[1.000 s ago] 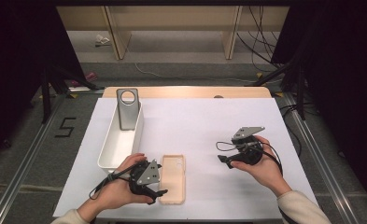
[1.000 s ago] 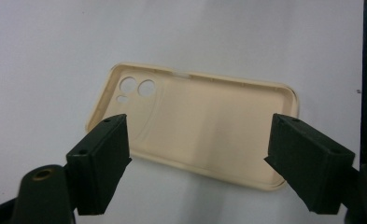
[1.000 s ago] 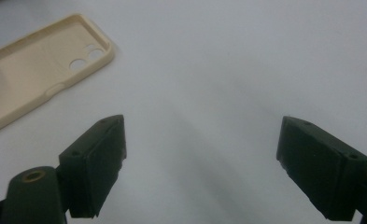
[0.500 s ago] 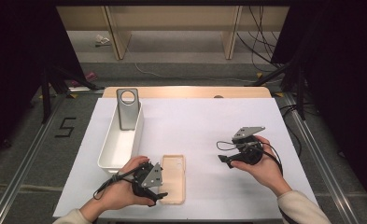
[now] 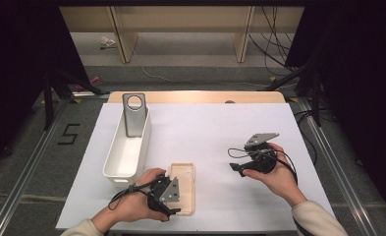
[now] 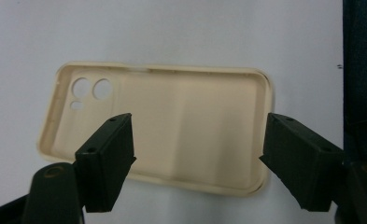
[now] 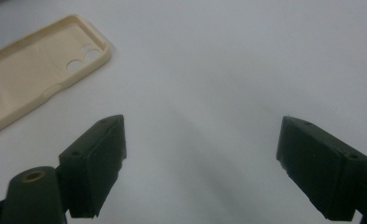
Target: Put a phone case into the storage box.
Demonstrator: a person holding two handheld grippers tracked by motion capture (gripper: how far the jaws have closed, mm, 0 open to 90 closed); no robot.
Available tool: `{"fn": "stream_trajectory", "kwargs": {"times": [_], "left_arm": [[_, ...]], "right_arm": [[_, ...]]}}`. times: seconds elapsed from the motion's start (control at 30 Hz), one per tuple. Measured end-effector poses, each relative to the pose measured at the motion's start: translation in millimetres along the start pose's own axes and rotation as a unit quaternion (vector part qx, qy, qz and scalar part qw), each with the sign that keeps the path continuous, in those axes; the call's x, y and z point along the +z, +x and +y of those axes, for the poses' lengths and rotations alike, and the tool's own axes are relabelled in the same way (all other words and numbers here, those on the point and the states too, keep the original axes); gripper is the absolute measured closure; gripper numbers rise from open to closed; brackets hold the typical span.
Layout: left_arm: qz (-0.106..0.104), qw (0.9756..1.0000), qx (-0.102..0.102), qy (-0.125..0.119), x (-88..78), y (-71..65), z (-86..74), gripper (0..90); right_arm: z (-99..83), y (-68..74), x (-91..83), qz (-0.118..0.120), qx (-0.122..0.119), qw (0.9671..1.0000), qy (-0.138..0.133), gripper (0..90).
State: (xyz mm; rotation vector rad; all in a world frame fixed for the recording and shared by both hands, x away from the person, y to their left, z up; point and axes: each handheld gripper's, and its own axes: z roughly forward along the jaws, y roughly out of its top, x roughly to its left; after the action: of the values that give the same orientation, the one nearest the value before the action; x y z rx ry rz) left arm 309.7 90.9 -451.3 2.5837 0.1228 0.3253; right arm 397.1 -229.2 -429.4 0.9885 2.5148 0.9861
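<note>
A beige phone case (image 5: 188,173) lies hollow side up on the white sheet near the table's front edge, camera holes at its far end. My left gripper (image 5: 176,195) hovers over the case's left side, open. In the left gripper view the case (image 6: 172,116) lies lengthwise beyond the jaws of the left gripper (image 6: 200,126); they have just been closing a little and do not touch it. My right gripper (image 5: 235,168) is held above bare sheet at the right, pointing left, open with nothing between the jaws. The right gripper (image 7: 202,126) sees the case (image 7: 27,70) at upper left.
A long white bin (image 5: 126,152) stands left of the case, with a grey plate (image 5: 134,115) with a round hole leaning upright in its far end. The white sheet (image 5: 220,123) covers the tabletop. Dark stands and cables flank the table.
My left hand has shifted slightly toward the front edge beside the case. The right hand and the case have stayed put.
</note>
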Motion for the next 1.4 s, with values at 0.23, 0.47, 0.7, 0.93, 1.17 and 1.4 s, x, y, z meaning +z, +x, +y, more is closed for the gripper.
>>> {"fn": "stream_trajectory", "kwargs": {"times": [0.23, 0.47, 0.7, 0.93, 1.17, 1.4], "left_arm": [[-0.021, 0.9991, 0.024, 0.027, 9.0, -4.8, 4.5, 24.4], [-0.028, 0.9975, 0.043, 0.048, 15.0, -9.2, 9.1, 24.5], [-0.031, 0.9958, 0.058, 0.063, 18.2, -10.0, 12.5, 24.4], [-0.029, 0.9945, 0.066, 0.076, 20.8, -11.5, 15.1, 24.9], [-0.028, 0.9936, 0.072, 0.083, 23.6, -12.4, 17.3, 25.0], [-0.028, 0.9931, 0.074, 0.087, 24.1, -12.4, 19.0, 25.4]], "right_arm": [[0.1, 0.1, 0.5, 0.002, 0.001, 1.0, -0.001, 16.7], [0.3, 0.6, 0.7, 0.004, 0.0, 1.0, 0.0, 16.7], [0.4, 0.7, 1.2, 0.006, -0.001, 1.0, 0.001, 16.7], [0.6, 1.0, 1.1, 0.006, 0.001, 1.0, 0.0, 16.7], [0.6, 0.6, 0.6, 0.006, 0.002, 1.0, -0.002, 16.6], [0.9, 0.6, 0.0, 0.006, 0.002, 1.0, -0.004, 16.7]]}}
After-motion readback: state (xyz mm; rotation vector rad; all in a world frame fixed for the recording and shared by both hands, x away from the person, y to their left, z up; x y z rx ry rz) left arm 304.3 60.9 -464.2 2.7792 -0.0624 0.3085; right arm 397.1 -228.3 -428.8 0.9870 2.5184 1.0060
